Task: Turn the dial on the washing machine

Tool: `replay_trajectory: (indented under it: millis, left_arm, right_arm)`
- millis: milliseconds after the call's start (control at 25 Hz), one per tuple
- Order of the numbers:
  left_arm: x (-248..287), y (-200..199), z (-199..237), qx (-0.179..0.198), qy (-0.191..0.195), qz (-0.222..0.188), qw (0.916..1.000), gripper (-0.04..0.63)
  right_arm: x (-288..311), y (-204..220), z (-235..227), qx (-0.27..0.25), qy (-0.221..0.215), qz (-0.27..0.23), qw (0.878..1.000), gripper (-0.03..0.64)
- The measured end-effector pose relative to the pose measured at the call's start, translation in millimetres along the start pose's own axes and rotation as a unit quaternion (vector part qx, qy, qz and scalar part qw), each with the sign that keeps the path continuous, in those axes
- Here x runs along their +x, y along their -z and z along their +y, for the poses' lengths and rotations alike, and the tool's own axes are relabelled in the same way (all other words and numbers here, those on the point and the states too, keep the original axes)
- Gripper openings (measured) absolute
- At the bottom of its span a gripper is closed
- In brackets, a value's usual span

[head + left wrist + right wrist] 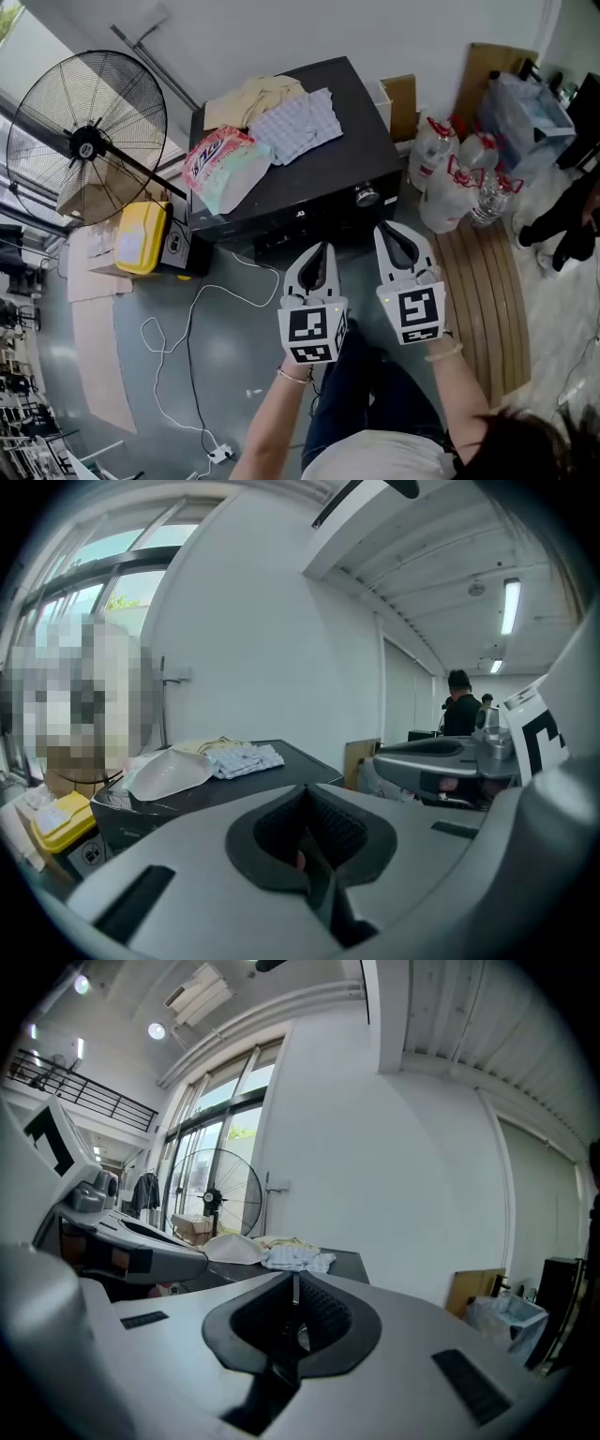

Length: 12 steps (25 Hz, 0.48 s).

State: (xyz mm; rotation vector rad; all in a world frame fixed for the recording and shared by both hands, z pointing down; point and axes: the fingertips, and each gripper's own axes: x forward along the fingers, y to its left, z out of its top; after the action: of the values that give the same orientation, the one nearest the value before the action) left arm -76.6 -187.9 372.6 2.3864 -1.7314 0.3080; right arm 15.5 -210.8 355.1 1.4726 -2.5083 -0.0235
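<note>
The person's forearms (281, 412) are reaching forward, carrying both grippers side by side. The left gripper (322, 249) is pointing at the front edge of the black washing machine (319, 178), its fingers closed on nothing. The right gripper (395, 232) is likewise showing its fingers shut and empty. The silver dial (366, 195) is sitting at the machine's front right corner, just ahead of the right fingertips and slightly to their left, not touching them. Folded clothes (300, 122) and a bag (225, 164) are lying on the lid.
</note>
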Motion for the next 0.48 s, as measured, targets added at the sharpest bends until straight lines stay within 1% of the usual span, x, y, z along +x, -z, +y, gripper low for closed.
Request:
replay_trajectory:
  millis: [160,480]
  left_arm:
    - [22.5,9.6,6.5,-0.001,0.004,0.008,1.0000,0.015]
    - [50.8,30.3,20.5,-0.006,0.001,0.019,0.9998,0.014]
  right_arm:
    - [22.2,17.0,-7.4,-0.005,0.004,0.015,1.000,0.032]
    - [54.8,51.3,-10.8,-0.013,0.002,0.041,0.999,0.064]
